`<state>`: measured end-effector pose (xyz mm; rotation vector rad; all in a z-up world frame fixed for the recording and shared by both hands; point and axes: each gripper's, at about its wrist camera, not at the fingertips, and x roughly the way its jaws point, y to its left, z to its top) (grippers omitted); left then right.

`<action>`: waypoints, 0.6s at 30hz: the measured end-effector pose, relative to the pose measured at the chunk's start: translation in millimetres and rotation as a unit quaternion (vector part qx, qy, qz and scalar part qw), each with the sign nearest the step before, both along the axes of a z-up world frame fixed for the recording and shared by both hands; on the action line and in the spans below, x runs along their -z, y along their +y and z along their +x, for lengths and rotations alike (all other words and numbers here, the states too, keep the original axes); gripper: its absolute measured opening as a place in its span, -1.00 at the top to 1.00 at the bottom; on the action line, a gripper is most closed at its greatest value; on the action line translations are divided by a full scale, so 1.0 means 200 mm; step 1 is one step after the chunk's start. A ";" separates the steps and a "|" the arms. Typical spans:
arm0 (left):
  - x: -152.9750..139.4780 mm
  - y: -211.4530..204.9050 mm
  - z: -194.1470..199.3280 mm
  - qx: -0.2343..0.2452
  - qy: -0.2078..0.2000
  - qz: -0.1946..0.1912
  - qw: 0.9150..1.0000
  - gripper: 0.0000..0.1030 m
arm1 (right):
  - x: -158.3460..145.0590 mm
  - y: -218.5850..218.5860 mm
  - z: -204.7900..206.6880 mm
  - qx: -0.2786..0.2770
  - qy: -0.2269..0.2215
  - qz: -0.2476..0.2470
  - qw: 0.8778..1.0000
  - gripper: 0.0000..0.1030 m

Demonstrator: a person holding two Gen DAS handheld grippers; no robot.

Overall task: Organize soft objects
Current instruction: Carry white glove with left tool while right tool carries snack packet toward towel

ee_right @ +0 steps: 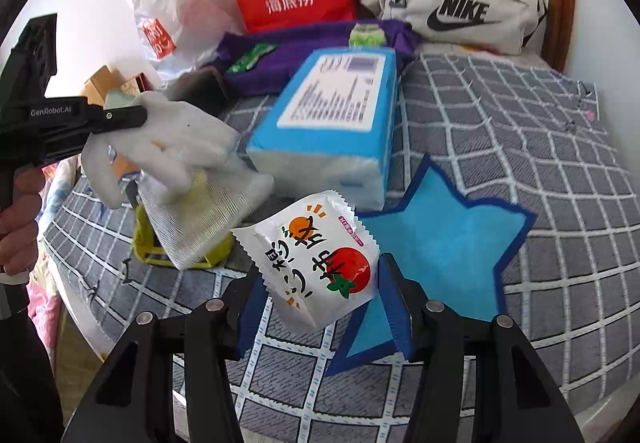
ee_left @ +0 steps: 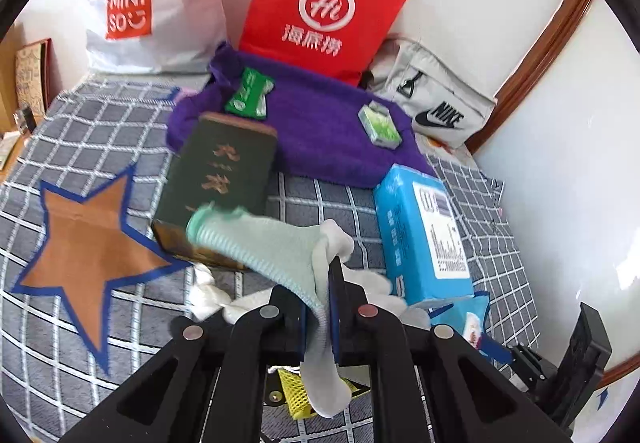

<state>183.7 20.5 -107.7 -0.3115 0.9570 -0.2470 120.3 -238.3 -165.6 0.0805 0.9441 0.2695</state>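
Left gripper [ee_left: 320, 307] pinches a pale green-cuffed glove [ee_left: 276, 243], lifted above the checked bedspread [ee_left: 120, 343] near a dark box [ee_left: 224, 171]. Right gripper [ee_right: 324, 307] grips a white snack packet [ee_right: 316, 259] over a blue star patch [ee_right: 448, 243].

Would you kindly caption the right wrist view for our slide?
Right gripper holds a white snack packet above a blue star-shaped felt patch on the grey checked bedspread.
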 end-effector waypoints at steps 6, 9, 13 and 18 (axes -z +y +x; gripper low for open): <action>-0.10 0.06 0.04 -0.012 -0.017 -0.001 1.000 0.83 | -0.16 -0.02 0.04 0.003 -0.027 0.000 1.000 -0.03; -0.16 0.07 0.07 -0.012 -0.027 -0.003 1.000 0.83 | -0.23 -0.02 0.10 0.001 -0.039 0.001 0.999 -0.03; -0.24 0.07 0.15 -0.013 -0.037 -0.007 0.999 0.83 | -0.31 -0.01 0.20 0.000 -0.049 0.003 0.999 -0.03; -0.30 0.08 0.29 -0.018 -0.043 -0.001 0.999 0.83 | -0.39 0.01 0.39 -0.001 -0.054 0.007 0.998 -0.03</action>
